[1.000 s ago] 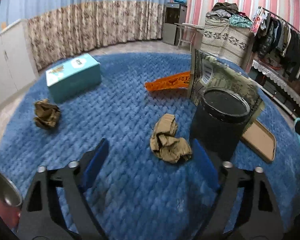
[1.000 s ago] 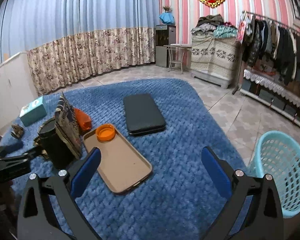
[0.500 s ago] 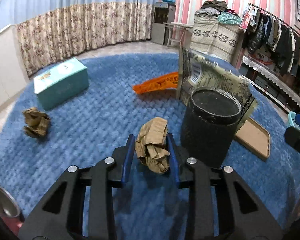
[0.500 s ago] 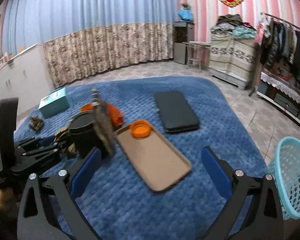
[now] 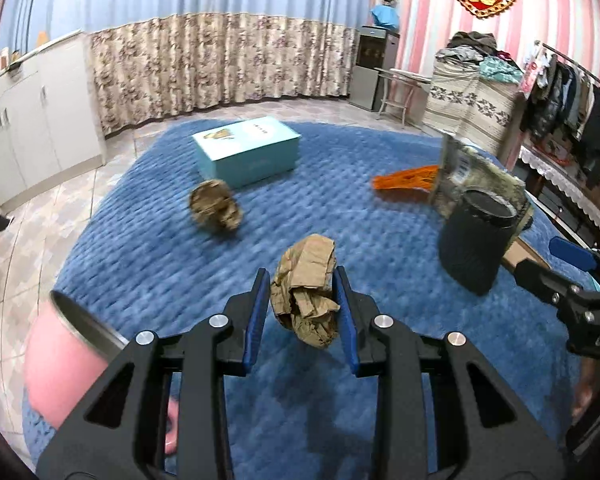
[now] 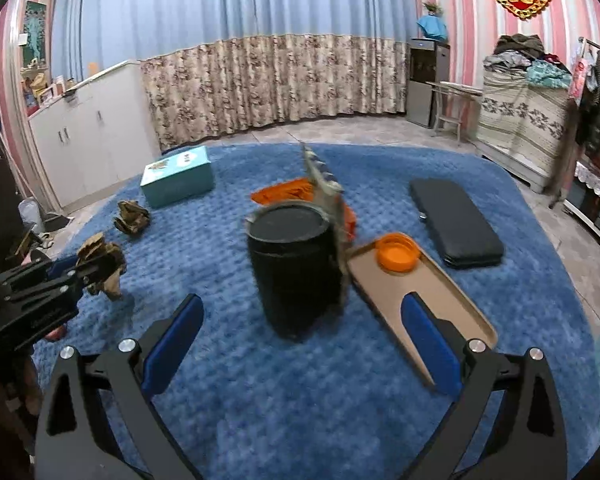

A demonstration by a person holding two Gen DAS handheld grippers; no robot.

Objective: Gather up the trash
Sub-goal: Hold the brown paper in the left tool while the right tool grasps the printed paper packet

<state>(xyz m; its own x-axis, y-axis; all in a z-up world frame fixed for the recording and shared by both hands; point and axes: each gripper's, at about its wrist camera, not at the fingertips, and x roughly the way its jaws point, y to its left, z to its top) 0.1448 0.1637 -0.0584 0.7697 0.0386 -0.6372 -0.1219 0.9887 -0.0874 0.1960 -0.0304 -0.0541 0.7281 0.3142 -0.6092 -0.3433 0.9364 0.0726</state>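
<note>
Left tool (image 5: 302, 300) grips crumpled brown paper (image 5: 306, 288); right tool (image 6: 300, 328) gapes.

We take the black canister (image 5: 476, 240) as our landmark. Our left wrist view looks down along its gripper (image 5: 302, 306) from low over the blue rug (image 5: 148, 248), the canister to its right. Our right wrist view faces the canister (image 6: 294, 270) head-on and close, and shows the left gripper (image 6: 96, 268) to the canister's left. Both views share the canister, rug and teal box (image 5: 246, 150) (image 6: 178, 176).
</note>
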